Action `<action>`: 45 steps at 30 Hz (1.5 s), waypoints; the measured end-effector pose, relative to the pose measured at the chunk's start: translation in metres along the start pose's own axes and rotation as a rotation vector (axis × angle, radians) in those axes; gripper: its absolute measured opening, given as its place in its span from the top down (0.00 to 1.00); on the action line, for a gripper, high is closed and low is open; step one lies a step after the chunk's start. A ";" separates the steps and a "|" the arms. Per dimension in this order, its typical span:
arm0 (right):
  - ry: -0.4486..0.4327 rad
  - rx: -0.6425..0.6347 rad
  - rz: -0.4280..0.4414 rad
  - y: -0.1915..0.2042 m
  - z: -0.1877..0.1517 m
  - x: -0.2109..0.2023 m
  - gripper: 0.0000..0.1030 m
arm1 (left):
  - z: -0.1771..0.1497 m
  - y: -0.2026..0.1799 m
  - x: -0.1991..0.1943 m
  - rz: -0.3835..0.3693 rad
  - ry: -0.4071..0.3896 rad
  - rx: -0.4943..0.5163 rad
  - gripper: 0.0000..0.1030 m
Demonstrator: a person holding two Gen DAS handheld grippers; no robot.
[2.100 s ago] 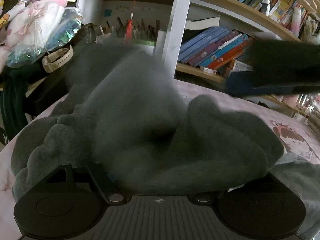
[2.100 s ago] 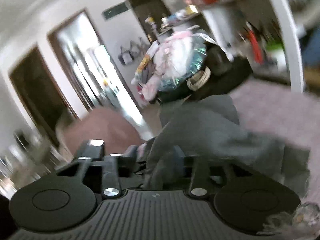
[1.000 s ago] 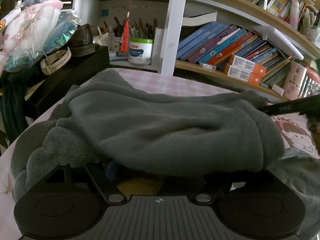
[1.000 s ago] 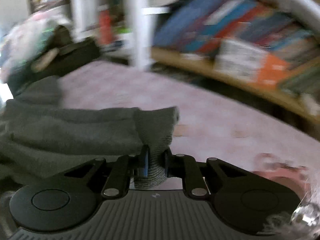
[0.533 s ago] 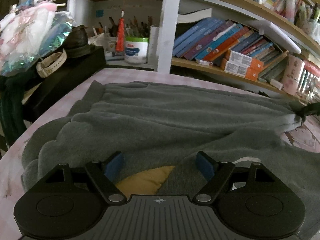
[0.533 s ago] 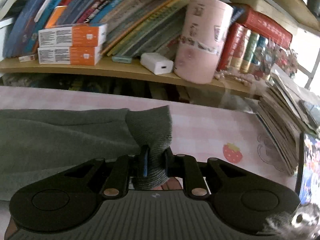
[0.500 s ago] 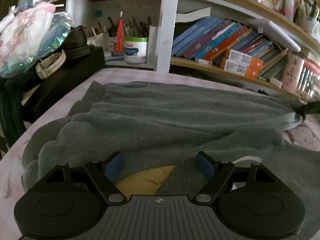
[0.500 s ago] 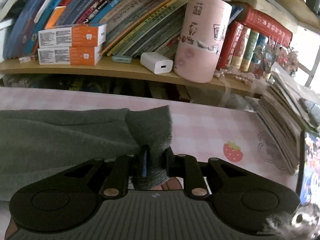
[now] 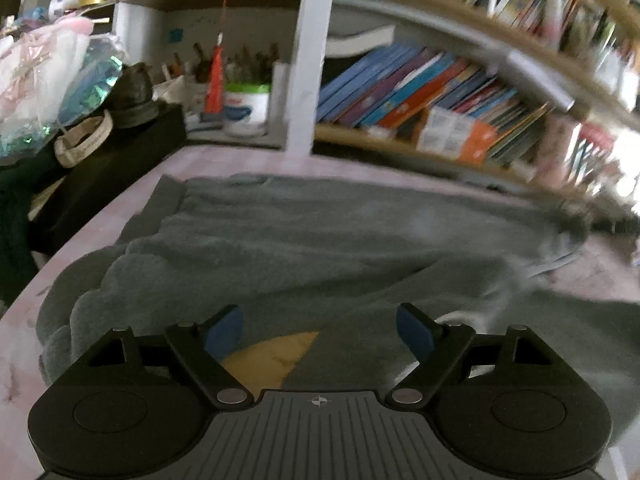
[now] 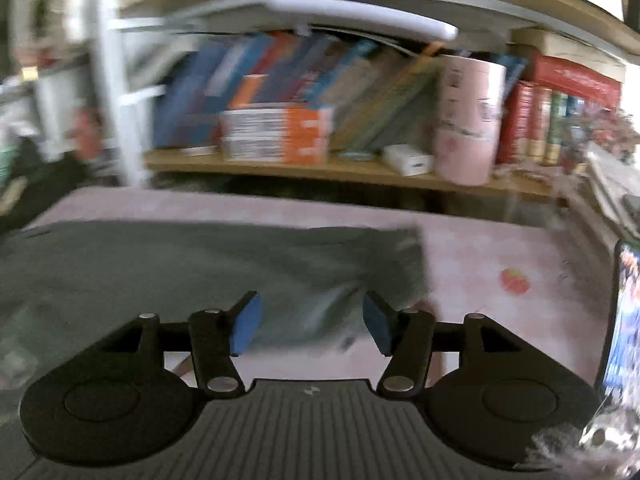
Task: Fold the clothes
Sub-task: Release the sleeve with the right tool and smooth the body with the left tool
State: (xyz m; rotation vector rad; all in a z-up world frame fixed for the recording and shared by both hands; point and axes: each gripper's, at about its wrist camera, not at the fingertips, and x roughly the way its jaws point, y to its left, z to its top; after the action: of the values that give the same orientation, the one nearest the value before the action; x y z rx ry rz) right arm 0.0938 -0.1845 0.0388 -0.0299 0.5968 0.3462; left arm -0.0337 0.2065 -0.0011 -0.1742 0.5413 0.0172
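Observation:
A grey fleece garment (image 9: 320,256) lies spread across the pink checked table (image 9: 224,164), one sleeve stretched out to the right. A yellow patch (image 9: 272,356) of it shows just in front of my left gripper (image 9: 320,330), whose jaws stand wide and are still opening, above the cloth without pressing it. In the right wrist view the sleeve's ribbed cuff (image 10: 404,268) lies flat on the table (image 10: 500,248). My right gripper (image 10: 310,322) is opening, its blue pads (image 10: 246,324) apart, with the sleeve's edge (image 10: 312,312) lying between them, let go.
A bookshelf (image 9: 432,100) full of books runs along the table's far side, with a white post (image 9: 312,60). A black box (image 9: 104,168) with clutter stands at the left. A pink cylinder (image 10: 468,120) and white charger (image 10: 408,164) sit on the shelf. A stack of papers (image 10: 616,192) rises at the right.
The right gripper let go of the cuff, its jaws spread, and it drew back to the left. The sleeve now lies flat on the table. The left gripper has barely moved.

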 end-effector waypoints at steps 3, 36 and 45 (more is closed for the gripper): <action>0.028 -0.018 0.094 0.017 -0.024 -0.030 0.47 | 0.010 0.001 -0.015 -0.008 -0.057 0.010 0.16; 0.078 -0.028 -0.063 0.000 -0.102 -0.068 0.75 | 0.051 0.000 0.031 0.078 -0.012 0.097 0.23; 0.078 -0.040 -0.064 0.004 -0.103 -0.066 0.67 | 0.066 0.032 0.073 0.107 0.107 0.060 0.74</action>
State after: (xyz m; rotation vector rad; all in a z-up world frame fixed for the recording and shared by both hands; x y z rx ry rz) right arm -0.0142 -0.2146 -0.0100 -0.1011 0.6650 0.2955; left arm 0.0604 0.2474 0.0119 -0.0881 0.6570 0.0966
